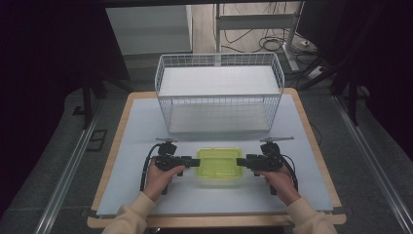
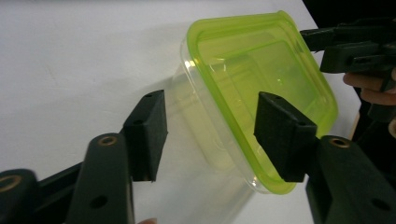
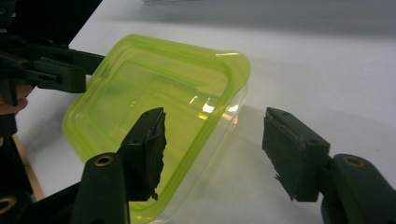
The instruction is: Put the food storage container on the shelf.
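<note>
Left gripper (image 1: 194, 161) sits at the left end of the container (image 1: 219, 166), jaws apart and straddling that end: in the left gripper view one jaw is over the green lid (image 2: 261, 70), the other out beside the clear wall, and there's a visible gap on the wall side, so no clamp. Right gripper (image 1: 241, 162) mirrors it at the right end, also open: in the right gripper view one jaw overlaps the lid edge, the other stands well clear of the container wall. Container is a clear tub with a green lid on, sitting flat on the white table mat (image 1: 126, 146), near the front edge, between both hands. Wire basket (image 1: 219, 92) stands behind it, apart, toward the far side of the table.
</note>
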{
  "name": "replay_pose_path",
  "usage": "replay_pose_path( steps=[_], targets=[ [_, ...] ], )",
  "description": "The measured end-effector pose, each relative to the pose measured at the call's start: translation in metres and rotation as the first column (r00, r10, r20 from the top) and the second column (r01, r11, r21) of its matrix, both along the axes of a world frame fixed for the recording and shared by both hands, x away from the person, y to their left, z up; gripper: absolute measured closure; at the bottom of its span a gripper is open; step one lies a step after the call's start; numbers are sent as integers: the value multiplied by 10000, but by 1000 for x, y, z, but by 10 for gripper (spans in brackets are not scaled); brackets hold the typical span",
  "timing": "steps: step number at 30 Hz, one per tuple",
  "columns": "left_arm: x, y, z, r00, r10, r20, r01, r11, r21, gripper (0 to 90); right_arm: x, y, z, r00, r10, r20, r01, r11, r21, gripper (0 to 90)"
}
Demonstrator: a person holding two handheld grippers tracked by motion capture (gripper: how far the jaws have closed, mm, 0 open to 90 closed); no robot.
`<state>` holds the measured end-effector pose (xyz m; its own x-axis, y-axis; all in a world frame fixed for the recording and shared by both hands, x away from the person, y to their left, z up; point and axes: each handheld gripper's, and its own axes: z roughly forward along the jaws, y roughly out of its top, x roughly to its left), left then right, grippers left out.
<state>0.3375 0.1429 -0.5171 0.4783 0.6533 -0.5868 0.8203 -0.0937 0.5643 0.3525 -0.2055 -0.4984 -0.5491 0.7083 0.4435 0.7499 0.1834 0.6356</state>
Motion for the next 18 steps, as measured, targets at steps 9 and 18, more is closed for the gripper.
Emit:
replay_pose_path(
  steps=[9, 18],
  targets=[
    [-1, -7, -3, 9985, -517, -189, 516, 9986, -103, 632, -2, 2, -7, 9988, 259, -423, -247, 9993, 276, 582],
    [-9, -4, 3, 9989, -472, 62, 474, 9985, -279, 750, -5, -2, -5, 9949, 22, -1007, 109, 9916, 1289, 771]
  ],
)
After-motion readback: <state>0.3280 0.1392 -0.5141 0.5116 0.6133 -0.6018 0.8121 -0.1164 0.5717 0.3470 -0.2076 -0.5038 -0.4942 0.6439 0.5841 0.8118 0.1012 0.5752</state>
